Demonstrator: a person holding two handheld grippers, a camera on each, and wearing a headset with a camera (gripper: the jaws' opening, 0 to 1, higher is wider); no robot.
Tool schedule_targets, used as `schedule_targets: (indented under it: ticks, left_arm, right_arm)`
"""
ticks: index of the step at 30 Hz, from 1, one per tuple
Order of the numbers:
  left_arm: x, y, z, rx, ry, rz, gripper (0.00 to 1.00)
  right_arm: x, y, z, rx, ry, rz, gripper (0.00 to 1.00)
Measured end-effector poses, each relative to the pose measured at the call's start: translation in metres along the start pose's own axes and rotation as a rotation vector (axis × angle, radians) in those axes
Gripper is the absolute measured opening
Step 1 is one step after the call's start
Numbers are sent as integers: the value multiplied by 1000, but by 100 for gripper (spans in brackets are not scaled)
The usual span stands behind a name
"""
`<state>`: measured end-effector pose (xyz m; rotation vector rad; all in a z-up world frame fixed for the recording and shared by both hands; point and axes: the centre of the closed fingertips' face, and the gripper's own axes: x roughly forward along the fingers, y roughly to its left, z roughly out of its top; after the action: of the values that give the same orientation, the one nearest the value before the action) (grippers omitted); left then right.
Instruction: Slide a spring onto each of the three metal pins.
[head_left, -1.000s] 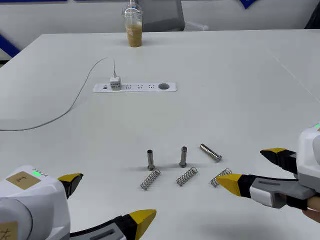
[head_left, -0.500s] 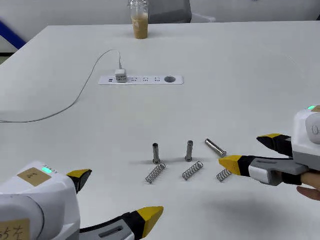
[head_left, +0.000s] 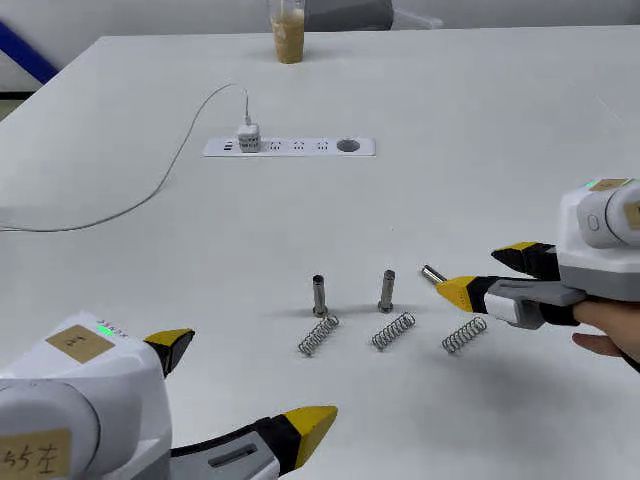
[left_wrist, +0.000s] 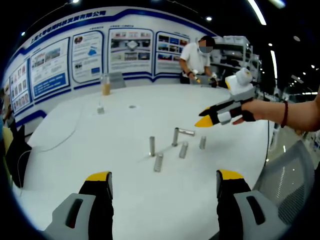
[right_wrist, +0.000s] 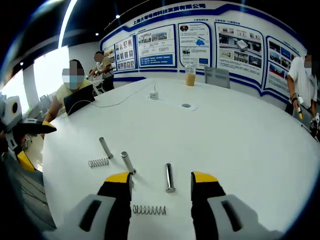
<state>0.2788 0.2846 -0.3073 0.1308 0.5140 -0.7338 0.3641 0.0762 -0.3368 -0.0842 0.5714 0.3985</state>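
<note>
On the smooth white desk (head_left: 480, 130), the left claw (head_left: 240, 390) gapes wide and empty. Two slim steel pins (head_left: 319, 295) stand upright; a third pin (head_left: 431, 273) lies flat just by the right claw (head_left: 482, 272), likewise open and holding nothing. Three coiled wire springs (head_left: 393, 331) lie loose before the pins. Blue-trimmed posters (right_wrist: 197, 37) line the room behind.
</note>
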Motion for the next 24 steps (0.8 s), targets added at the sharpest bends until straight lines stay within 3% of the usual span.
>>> schedule_targets:
  ticks: [24]
  left_arm:
    - [6,-7,-3,12,11,-17,85]
  right_arm:
    - [58,-5,-13,-17,92,45,26]
